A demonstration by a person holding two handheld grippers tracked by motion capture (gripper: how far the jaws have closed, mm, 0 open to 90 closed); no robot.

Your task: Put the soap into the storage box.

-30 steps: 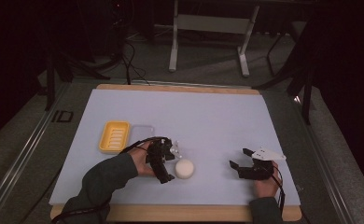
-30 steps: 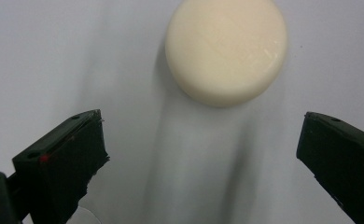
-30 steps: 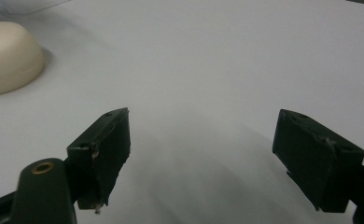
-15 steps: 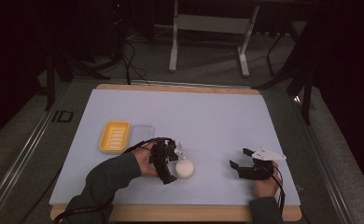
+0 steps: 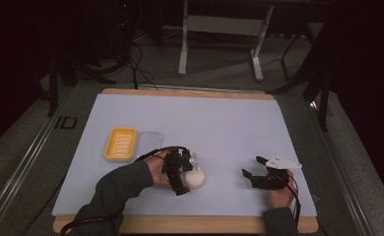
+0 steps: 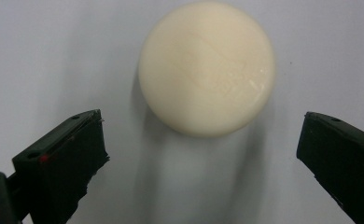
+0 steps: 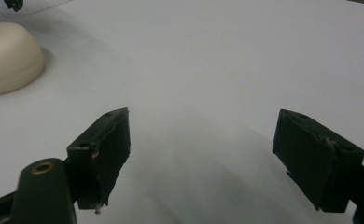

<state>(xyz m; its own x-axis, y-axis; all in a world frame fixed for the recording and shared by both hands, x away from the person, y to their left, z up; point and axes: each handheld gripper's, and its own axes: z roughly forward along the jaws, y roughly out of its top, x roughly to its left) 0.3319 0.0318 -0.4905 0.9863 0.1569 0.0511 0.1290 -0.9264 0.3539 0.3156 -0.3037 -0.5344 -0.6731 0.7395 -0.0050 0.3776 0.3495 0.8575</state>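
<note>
A round cream soap bar (image 5: 196,178) lies on the pale blue mat (image 5: 219,123), near its front. My left gripper (image 5: 185,173) hovers right beside the bar, open. In the left gripper view the soap bar (image 6: 207,67) sits just ahead of the left gripper (image 6: 199,154), centred between the two spread jaws and touching neither. My right gripper (image 5: 255,170) rests open over bare mat farther right. In the right gripper view the right gripper (image 7: 203,154) holds nothing, and the soap bar (image 7: 7,56) shows at the upper left.
A yellow ribbed soap dish (image 5: 119,144) and a clear lid (image 5: 149,140) beside it sit at the mat's left. The mat lies on a wooden board (image 5: 190,92). Table legs and cables stand on the floor beyond.
</note>
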